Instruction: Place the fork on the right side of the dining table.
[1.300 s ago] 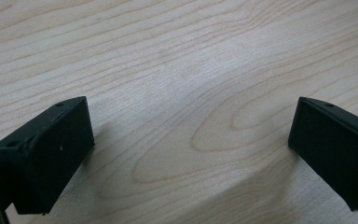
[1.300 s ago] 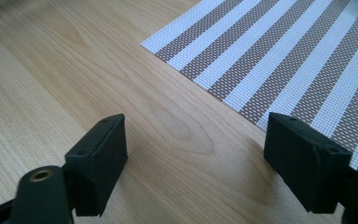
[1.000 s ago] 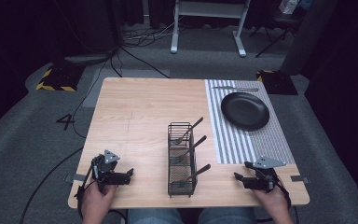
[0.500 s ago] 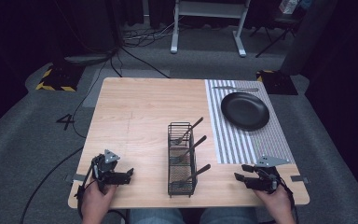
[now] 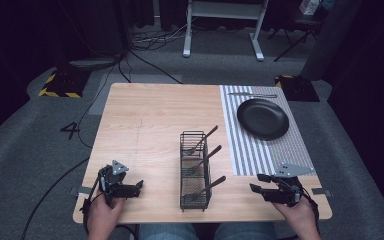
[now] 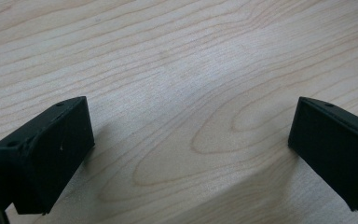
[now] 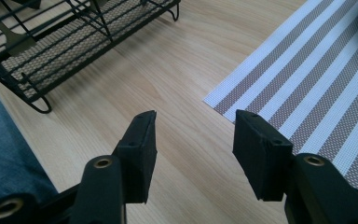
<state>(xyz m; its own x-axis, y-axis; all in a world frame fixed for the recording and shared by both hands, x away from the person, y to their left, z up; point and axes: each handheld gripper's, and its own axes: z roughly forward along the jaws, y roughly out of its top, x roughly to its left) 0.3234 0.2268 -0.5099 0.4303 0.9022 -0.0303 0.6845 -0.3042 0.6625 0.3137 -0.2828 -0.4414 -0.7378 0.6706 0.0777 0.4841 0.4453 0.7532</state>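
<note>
Both tongs empty near the cutlery rack

The rack (image 5: 195, 170) stands long axis near-to-far between the wide-open left tongs (image 5: 139, 187) and the closer, half-open, just-narrowed right tongs (image 5: 254, 183) on the worktop (image 5: 150, 120).

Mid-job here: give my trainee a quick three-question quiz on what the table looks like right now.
1. True or false: the black plate sits on the striped placemat.
2. How many utensil handles stick up out of the wire caddy?
3. What lies between the jaws of the right gripper? A) a fork B) nothing C) the plate

Key:
1. True.
2. Three, all leaning toward the placemat.
3. B. The jaws stand apart over bare wooden table, near the placemat's corner; they have just been closing with nothing between them.
</note>
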